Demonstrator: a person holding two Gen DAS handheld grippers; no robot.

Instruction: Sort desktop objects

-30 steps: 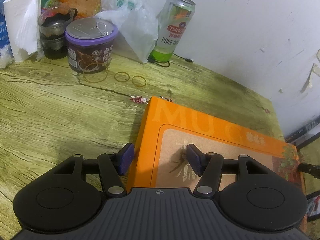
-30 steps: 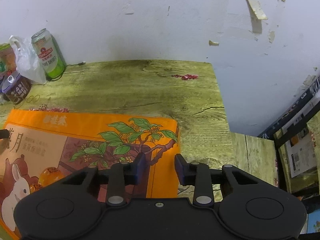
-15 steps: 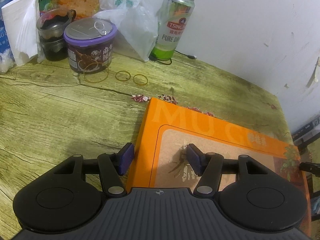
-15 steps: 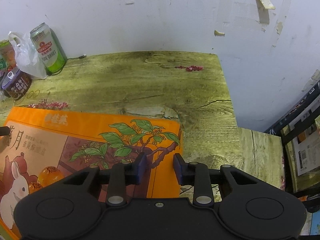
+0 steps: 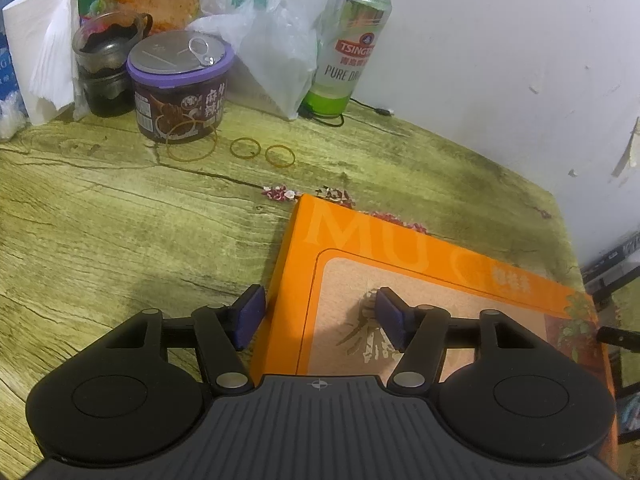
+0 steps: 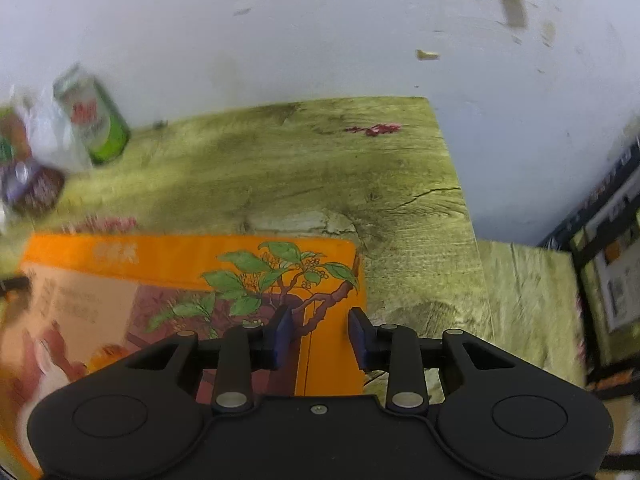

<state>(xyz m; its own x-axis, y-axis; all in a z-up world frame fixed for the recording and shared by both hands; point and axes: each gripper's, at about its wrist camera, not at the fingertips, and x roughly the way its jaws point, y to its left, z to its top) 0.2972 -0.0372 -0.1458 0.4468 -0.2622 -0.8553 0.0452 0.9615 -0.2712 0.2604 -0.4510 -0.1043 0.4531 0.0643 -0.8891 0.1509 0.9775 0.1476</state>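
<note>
Orange gift box (image 5: 420, 264): lies flat on my wood-grain counter (image 5: 120, 220), filling the lower right of the left wrist view and the lower left of the right wrist view. Its near left edge runs up between the fingers of my left gripper (image 5: 318, 314); its right edge, printed with a leafy branch, sits between the fingers of my right gripper (image 6: 320, 336).

Left gripper: jaws have just been opening. One pad (image 5: 250, 312) stands outside the box's left side, the other (image 5: 390, 314) over the printed panel; I see neither pressing on the box, so I read it as released.

Right gripper: fingers clenched as far as they go, with the box's right edge strip between them; whether the pads actually press it I cannot tell from the blurred view.

Other items, upper left of the left wrist view:
- Green beer can (image 5: 352, 44), upright against the wall.
- White plastic bag (image 5: 272, 52), just left of the can.
- Purple-lidded tub (image 5: 180, 88) with a ring-pull top.
- Dark glass cup (image 5: 106, 68), just beside the tub.
- Folded white tissue (image 5: 44, 48), far left.
- Three rubber bands (image 5: 244, 148) on the counter in front of the tub, the largest touching it.
</note>
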